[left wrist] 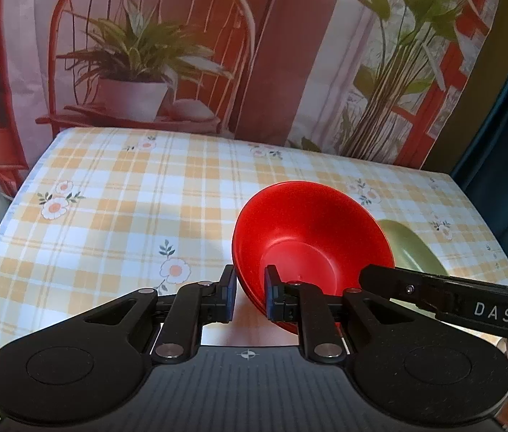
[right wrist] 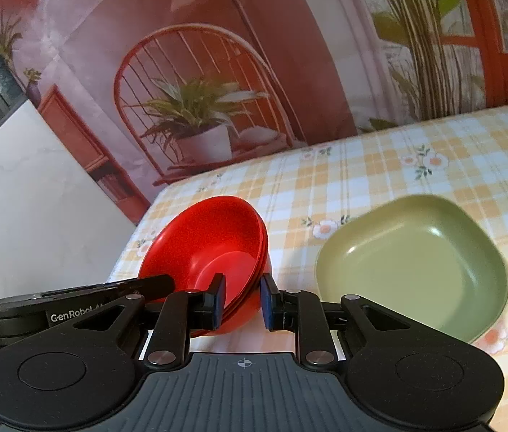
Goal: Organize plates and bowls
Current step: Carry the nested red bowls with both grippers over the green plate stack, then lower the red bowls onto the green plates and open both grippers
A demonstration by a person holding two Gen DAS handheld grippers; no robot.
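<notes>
Here | left gripper (left wrist: pixel 250 293) — clamped on near rim of the stacked glossy red round plastic bowls (left wrist: pixel 311 237) | right gripper (right wrist: pixel 242 302) — clenched on the stack's opposite rim, bowls tilted | green rounded-square plate (right wrist: pixel 412 262) just beside, flat on yellow-checked floral tablecloth (left wrist: pixel 117 194) | printed plant backdrop (left wrist: pixel 218 36) behind

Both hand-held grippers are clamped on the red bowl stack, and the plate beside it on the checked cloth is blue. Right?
Not quite: the plate is green, not blue, as the right wrist view shows. The rest stands: the left hand-held gripper and right hand-held gripper both clamp the rim of the red bowl stack on the checked cloth.
</notes>
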